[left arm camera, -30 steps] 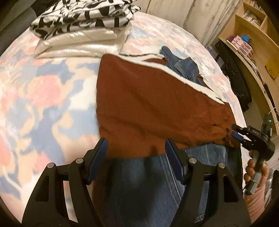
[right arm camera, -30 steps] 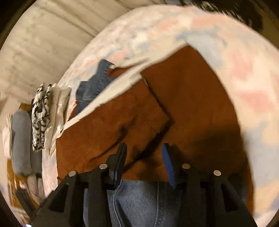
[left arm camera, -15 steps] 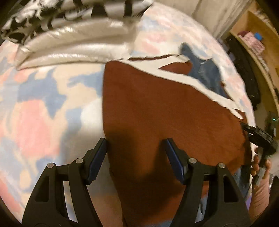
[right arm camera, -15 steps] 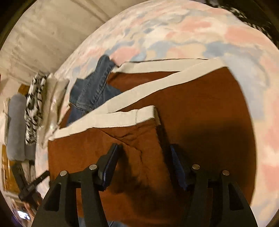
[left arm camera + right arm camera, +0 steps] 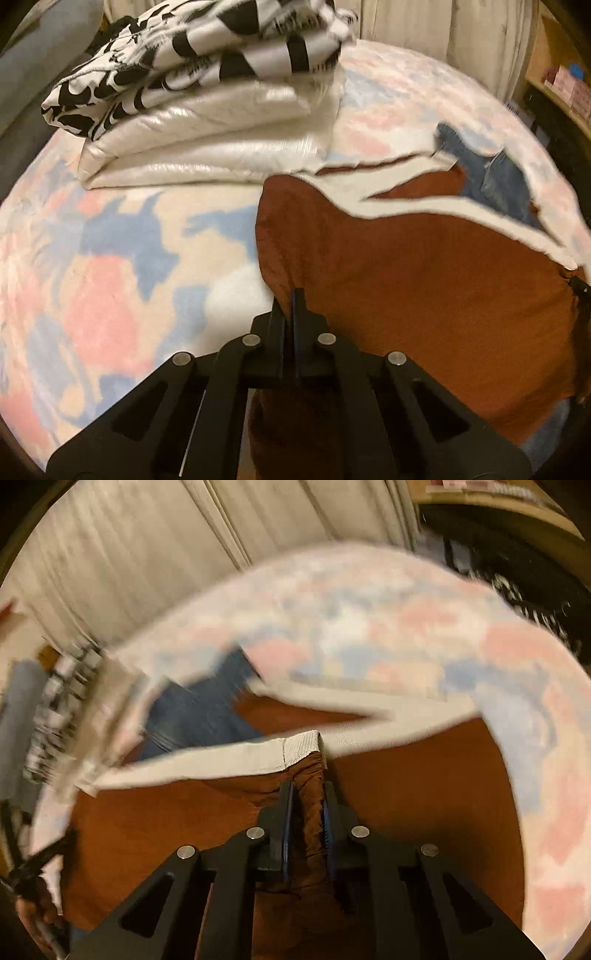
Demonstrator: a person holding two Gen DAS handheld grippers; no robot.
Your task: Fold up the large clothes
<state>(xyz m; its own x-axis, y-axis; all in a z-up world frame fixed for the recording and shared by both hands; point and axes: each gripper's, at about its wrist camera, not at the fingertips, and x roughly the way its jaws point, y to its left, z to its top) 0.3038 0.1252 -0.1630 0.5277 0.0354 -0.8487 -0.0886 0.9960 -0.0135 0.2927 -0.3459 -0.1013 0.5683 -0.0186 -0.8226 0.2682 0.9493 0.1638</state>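
1. Both of my tools were wide open half a second ago; now my left gripper [image 5: 289, 306] is pinched tight on the near left edge of the brown top [image 5: 424, 280], and my right gripper [image 5: 306, 797] is squeezed on a thick bunch of the same top just below its cream band [image 5: 258, 755]
2. Lying flat on the pink and blue blanket [image 5: 110, 266], the brown top covers most of the blue jeans [image 5: 495, 177]
3. My left pinch holds only a thin bit of cloth, so I think it could slip out when I lift
4. My right bunch may hold more than one layer, and then the fold would come out crooked
5. If I swing far and left, I could bump the folded pile [image 5: 207, 122]
6. I cannot see how many layers sit between the fingers
7. The right view is blurry, and the near part of the top hides behind my tools
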